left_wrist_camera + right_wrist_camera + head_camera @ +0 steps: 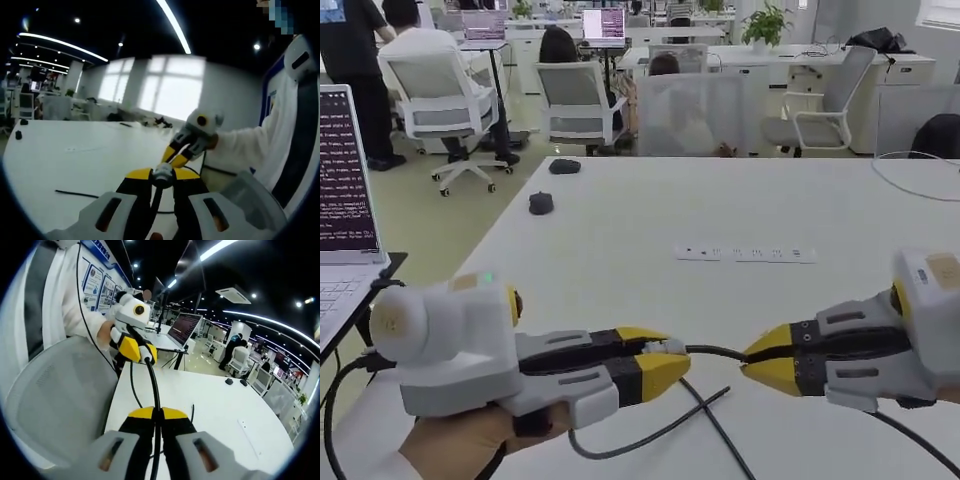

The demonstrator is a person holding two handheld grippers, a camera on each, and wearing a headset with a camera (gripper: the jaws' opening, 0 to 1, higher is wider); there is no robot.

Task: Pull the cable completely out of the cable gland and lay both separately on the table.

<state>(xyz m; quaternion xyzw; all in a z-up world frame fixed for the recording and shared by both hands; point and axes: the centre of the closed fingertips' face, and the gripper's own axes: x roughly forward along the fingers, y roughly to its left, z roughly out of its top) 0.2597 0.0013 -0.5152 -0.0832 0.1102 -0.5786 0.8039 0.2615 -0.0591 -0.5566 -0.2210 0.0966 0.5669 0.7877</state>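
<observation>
Left fingers [658, 374] grip, seemingly, the gland [162, 174]; right fingers [775, 376] pinch cable [716, 352]; power strip [745, 254] beyond.

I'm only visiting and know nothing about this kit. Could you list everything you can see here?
cable: one, black, taut between the two grippers, the rest looped on the table
cable gland: one, grey, in the left gripper's jaws, cable running into it
power strip: one, white, mid-table
computer mice, as they seem: two, dark, far left part of the table
laptop: one, screen lit, left of the table
office chairs: several, white, beyond the table
table: one, white
left gripper: one, white, black and yellow, shut on the gland
right gripper: one, same colours, shut on the cable
hand: one, under the left gripper
</observation>
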